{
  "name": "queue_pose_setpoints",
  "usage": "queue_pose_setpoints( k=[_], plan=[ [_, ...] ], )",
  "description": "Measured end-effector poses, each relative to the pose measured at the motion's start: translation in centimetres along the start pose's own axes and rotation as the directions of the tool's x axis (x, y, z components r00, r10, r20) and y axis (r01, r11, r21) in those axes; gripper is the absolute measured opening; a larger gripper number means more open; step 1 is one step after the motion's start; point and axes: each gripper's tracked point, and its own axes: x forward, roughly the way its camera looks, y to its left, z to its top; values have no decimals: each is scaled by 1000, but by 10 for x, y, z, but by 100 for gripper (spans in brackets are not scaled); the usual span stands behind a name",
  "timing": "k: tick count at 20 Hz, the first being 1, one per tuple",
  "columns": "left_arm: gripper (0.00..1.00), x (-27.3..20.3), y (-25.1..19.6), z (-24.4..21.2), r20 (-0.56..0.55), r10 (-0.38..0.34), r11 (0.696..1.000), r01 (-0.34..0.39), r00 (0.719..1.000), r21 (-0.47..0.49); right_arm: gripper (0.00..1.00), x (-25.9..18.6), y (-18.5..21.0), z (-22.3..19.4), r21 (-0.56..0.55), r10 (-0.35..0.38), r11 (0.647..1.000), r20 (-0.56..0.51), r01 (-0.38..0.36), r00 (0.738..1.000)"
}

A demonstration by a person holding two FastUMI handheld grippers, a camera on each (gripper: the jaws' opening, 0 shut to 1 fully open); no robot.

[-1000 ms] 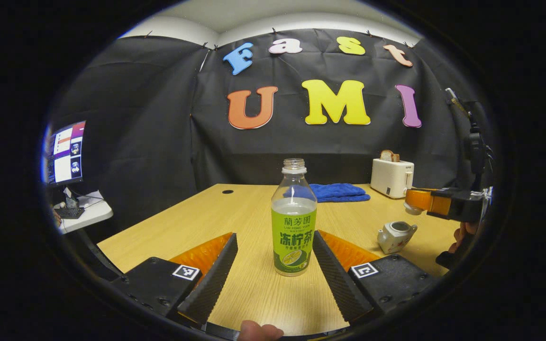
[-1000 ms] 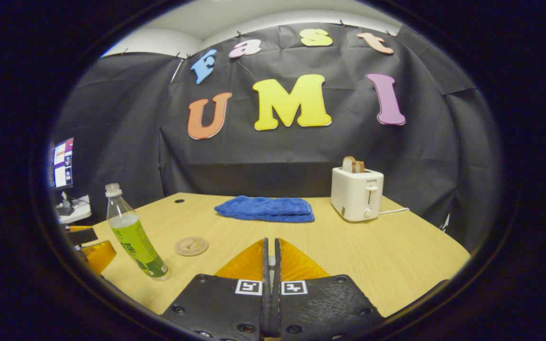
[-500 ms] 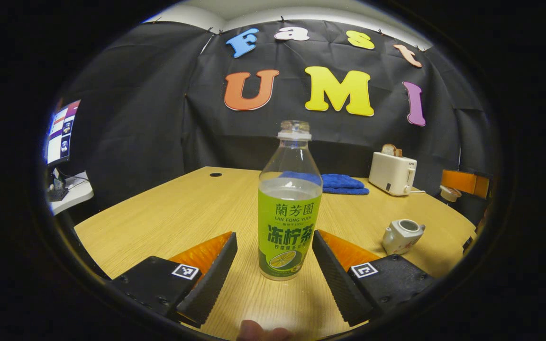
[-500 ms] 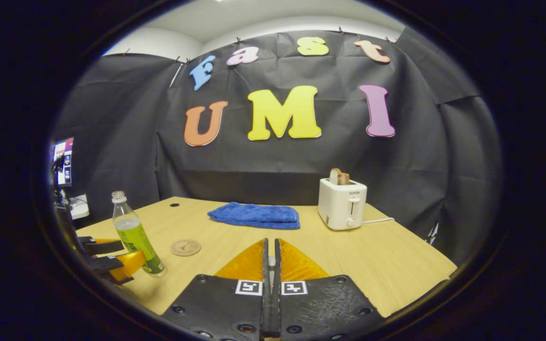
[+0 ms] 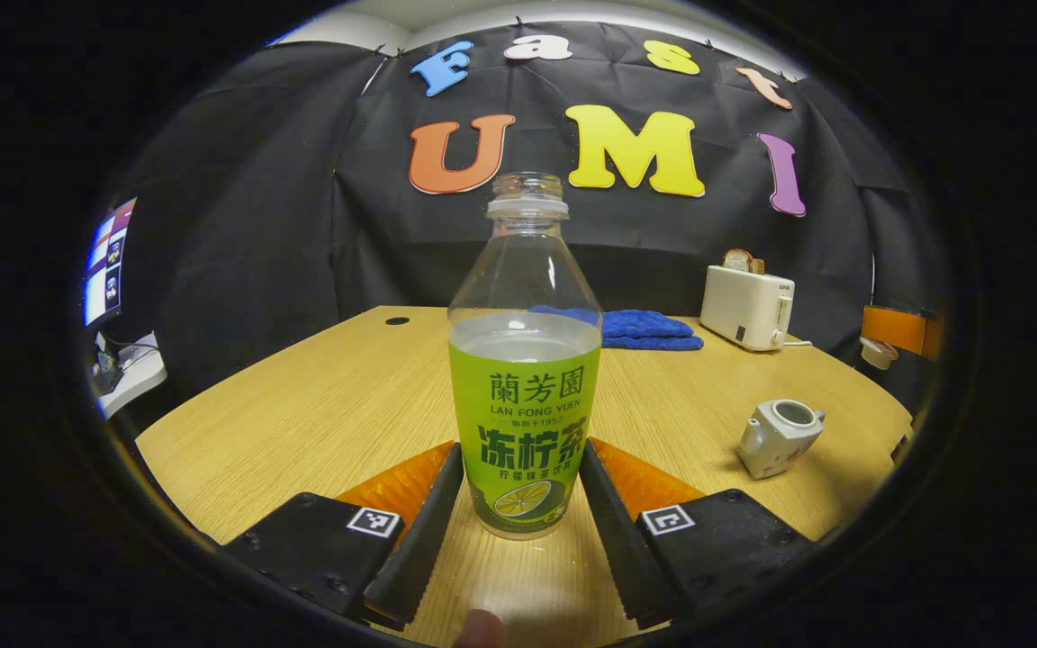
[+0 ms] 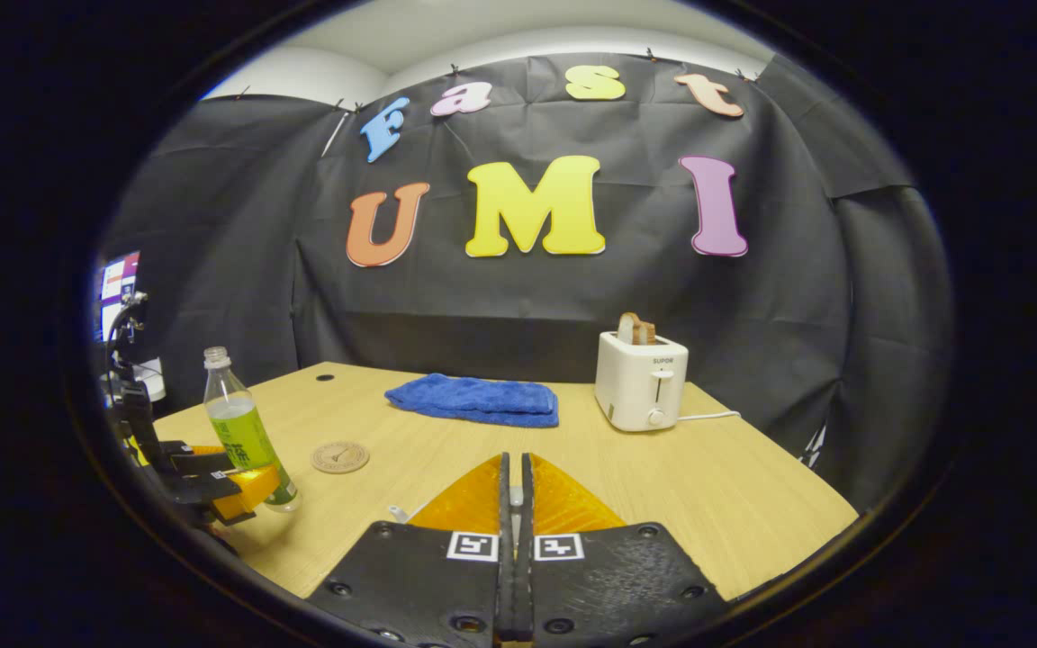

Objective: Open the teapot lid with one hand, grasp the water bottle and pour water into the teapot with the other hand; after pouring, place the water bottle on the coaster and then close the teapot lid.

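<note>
The uncapped water bottle (image 5: 523, 387) with a green label stands upright on the table, half full. My left gripper (image 5: 521, 450) has its fingers against both sides of the label, shut on the bottle; from the right gripper view the left gripper (image 6: 235, 481) sits at the base of the bottle (image 6: 239, 423). The white teapot (image 5: 780, 436) stands open at the right, lid off. My right gripper (image 5: 901, 331) holds the white lid (image 5: 876, 352) in the air beyond it. In its own view the right gripper (image 6: 511, 461) is shut on the lid's knob (image 6: 516, 495). The round coaster (image 6: 339, 456) lies right of the bottle.
A folded blue cloth (image 6: 473, 400) lies at the back of the wooden table (image 6: 707, 486). A white toaster (image 6: 640, 391) with toast stands at the back right, its cord trailing right. A monitor (image 5: 104, 274) and side desk sit off the table's left.
My left gripper moved forward around the bottle and its fingers closed in onto the label. The right gripper, still holding the lid, drew back and away from the teapot.
</note>
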Motion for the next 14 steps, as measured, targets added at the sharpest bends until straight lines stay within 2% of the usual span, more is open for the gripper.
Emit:
queue_pose_setpoints(
  k=[3,5,7,10,14],
  plan=[
    [79,0,2,1,-25,19,999,-17,1000,51,0,-3,-11,-2,-3,-2,1000,-1,2,1000],
    [77,-2,8,8,-21,51,987,-47,998,153,0,-4,-20,-3,-2,-3,1000,-3,3,1000],
    [76,-5,11,21,4,72,960,-70,997,272,0,-5,-29,-6,-1,-4,1000,-6,4,1000],
    [75,-12,10,33,28,98,889,-101,995,447,0,-7,-43,-11,0,-3,1000,-15,3,1000],
    [75,-13,7,46,53,128,755,-132,990,642,0,-10,-58,-15,-1,-3,1000,-20,3,1000]
  ],
)
